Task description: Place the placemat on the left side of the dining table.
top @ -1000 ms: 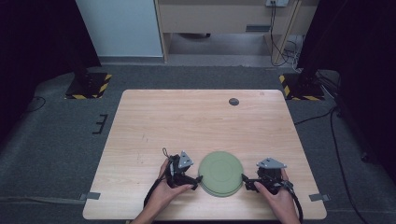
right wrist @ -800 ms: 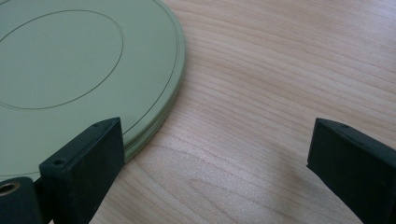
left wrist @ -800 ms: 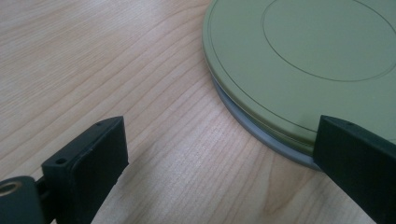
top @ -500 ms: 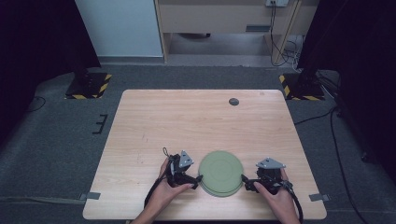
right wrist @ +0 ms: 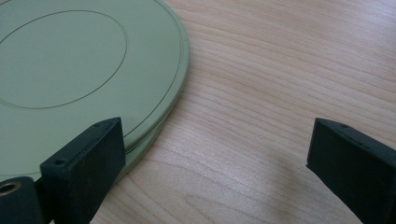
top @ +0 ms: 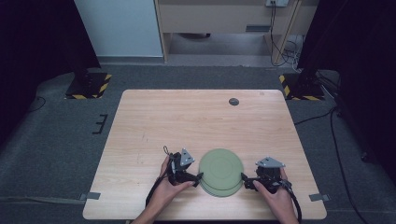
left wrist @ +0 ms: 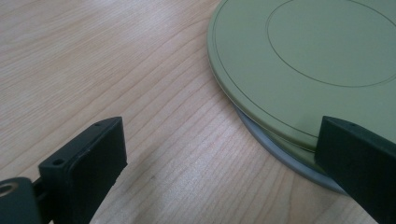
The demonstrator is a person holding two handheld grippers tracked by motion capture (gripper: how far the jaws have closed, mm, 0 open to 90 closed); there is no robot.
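Left gripper (top: 200,177) stands open at the left edge of the plates (top: 221,171); right gripper (top: 243,178), open and just closing a little with nothing between, sits at their right edge. The green stack lies on the table's (top: 187,121) near side.

Place: a lab or recording studio.
Floor: grey carpet (top: 60,140), tape marks.
Stands: hazard-striped bases (top: 88,86).
Surround: black curtains (top: 37,42), loose cables (top: 285,46).
Table: bare wood (top: 187,121).
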